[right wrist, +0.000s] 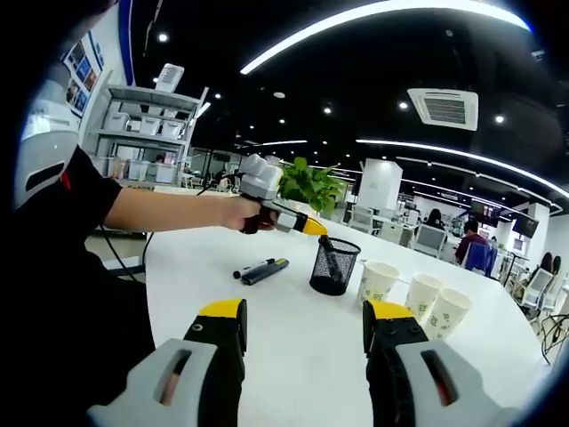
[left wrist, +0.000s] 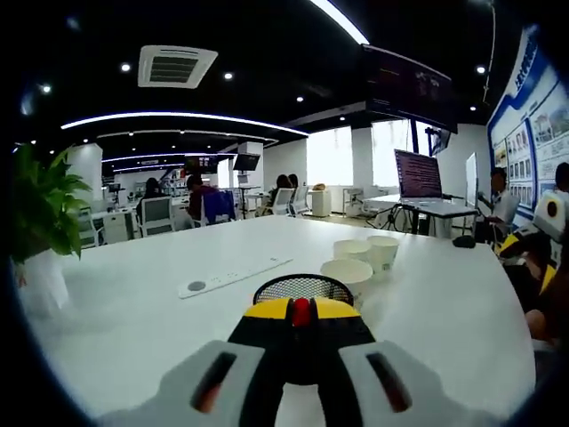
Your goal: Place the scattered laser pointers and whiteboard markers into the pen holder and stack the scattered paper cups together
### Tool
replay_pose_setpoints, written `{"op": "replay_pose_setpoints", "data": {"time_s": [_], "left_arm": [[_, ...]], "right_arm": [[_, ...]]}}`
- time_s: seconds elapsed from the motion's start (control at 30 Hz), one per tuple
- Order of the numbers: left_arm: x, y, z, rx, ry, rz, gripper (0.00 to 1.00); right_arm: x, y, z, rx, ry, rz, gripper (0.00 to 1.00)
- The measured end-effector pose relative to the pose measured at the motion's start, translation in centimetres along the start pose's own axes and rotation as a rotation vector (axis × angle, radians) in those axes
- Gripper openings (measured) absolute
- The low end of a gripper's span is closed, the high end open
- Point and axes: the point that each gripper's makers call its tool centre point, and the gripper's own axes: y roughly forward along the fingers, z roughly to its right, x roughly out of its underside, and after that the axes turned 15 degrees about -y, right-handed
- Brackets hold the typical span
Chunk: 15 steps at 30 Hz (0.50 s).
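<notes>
At frame centre, left tongs clamping a marker over mesh pen holder, right tongs open, three paper cups right, white worktop.

i look out over a broad white table with a flat power strip on it. a potted plant stands at its far end. above me runs a black ceiling with spotlights, long curved light strips and an air vent. beyond are desks, office chairs, seated people, bright windows, a monitor, metal shelving and a blue wall poster.
</notes>
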Motion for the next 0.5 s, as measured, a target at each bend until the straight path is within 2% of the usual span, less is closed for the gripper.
{"op": "replay_pose_setpoints", "data": {"time_s": [0.17,0.5], "left_arm": [[0.2,0.1,0.6,0.008,0.002,-0.01,0.1],[0.5,0.5,1.8,0.032,0.069,-0.029,0.1]], "right_arm": [[-0.2,0.0,-0.1,-0.001,-0.002,0.003,0.55],[-0.1,0.1,-0.1,-0.002,-0.003,0.002,0.55]]}}
